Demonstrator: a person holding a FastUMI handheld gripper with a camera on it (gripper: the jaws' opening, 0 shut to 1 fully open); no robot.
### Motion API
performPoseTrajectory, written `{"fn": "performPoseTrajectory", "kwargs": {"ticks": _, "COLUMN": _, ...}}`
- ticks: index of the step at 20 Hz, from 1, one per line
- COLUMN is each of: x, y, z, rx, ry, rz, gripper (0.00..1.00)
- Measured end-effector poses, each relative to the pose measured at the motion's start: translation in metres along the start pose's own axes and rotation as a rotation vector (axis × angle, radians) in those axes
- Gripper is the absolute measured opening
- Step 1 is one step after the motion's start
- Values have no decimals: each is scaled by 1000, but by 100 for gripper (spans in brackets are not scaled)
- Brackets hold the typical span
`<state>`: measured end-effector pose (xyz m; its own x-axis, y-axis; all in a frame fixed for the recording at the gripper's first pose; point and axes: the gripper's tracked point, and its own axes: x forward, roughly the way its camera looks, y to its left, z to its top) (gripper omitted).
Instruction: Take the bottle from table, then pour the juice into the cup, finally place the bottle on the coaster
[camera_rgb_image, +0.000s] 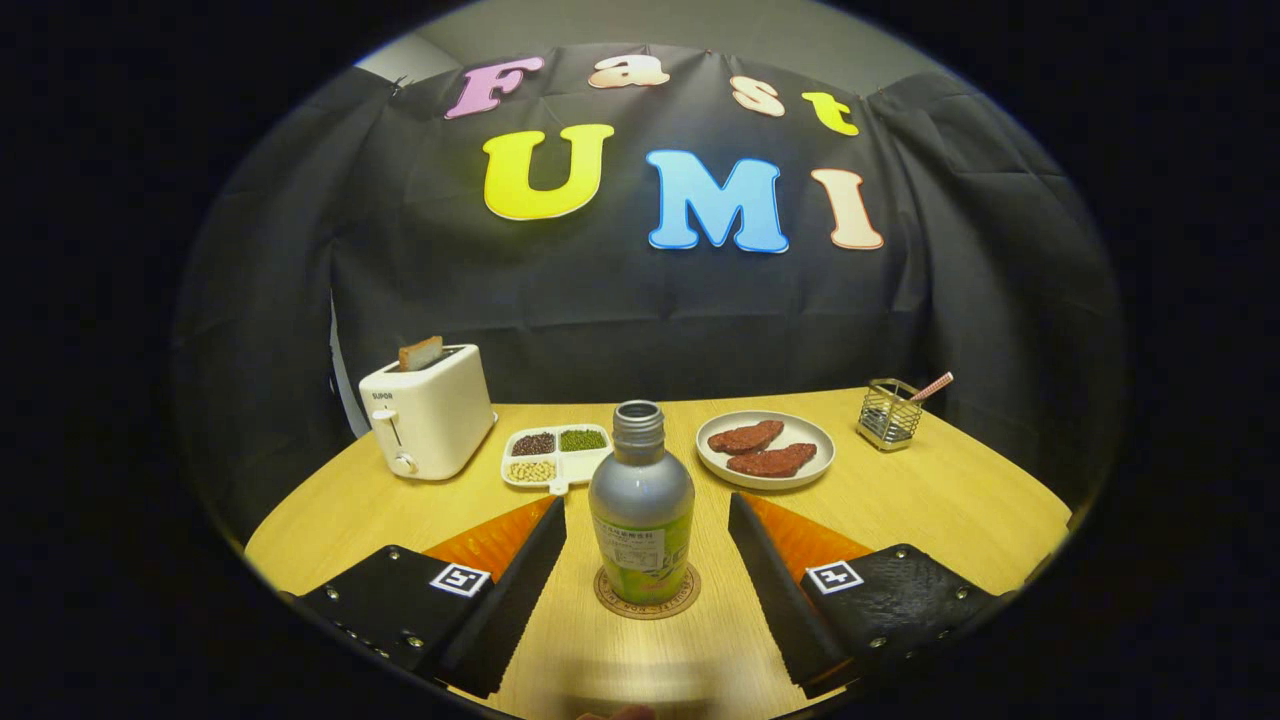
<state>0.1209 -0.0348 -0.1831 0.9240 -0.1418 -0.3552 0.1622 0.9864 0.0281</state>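
A: Gripper view first. What are the fingers of the hand-held gripper (646, 565) doing?

B: They're spread wide, one on each side of the bottle (641, 512), with a clear gap between each finger and the bottle's wall. Neither finger touches it.

A: And where does the bottle stand?

B: Upright on the round coaster (647, 599), which lies on the wooden desk (940, 500) between the two fingers. The bottle's long axis is vertical, neck up, open mouth at the top with no cap on it. It has a silvery upper body and a green label lower down. Whether any juice is inside I cannot tell, since the wall is opaque.

A: Other containers?

B: Beyond the bottle, slightly toward the left finger's side, is a white divided tray (556, 458) with three filled compartments: dark brown beans, green beans and pale yellowish beans. Toward the right finger's side is a round plate (765, 450) carrying two reddish-brown slabs that look like meat, lying side by side. Farther out on that side a small wire basket (888, 414) holds a thin striped stick that leans outward over its rim.

A: Anything else?

B: A white toaster (428, 411) stands at the far left of the desk, beside the tray, with a slice of bread poking up out of its slot.
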Motion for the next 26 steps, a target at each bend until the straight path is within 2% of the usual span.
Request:
{"fn": "performPoseTrajectory", "kwargs": {"ticks": 12, "x": -76, "y": 3, "z": 90, "rx": 19, "ry": -160, "rz": 51, "gripper": 99}}
{"fn": "performPoseTrajectory", "kwargs": {"ticks": 19, "x": -118, "y": 6, "z": 105, "rx": -6, "ry": -201, "rz": 97, "gripper": 99}}
{"fn": "performPoseTrajectory", "kwargs": {"ticks": 26, "x": -141, "y": 5, "z": 123, "rx": -16, "ry": -243, "rz": 106, "gripper": 99}}
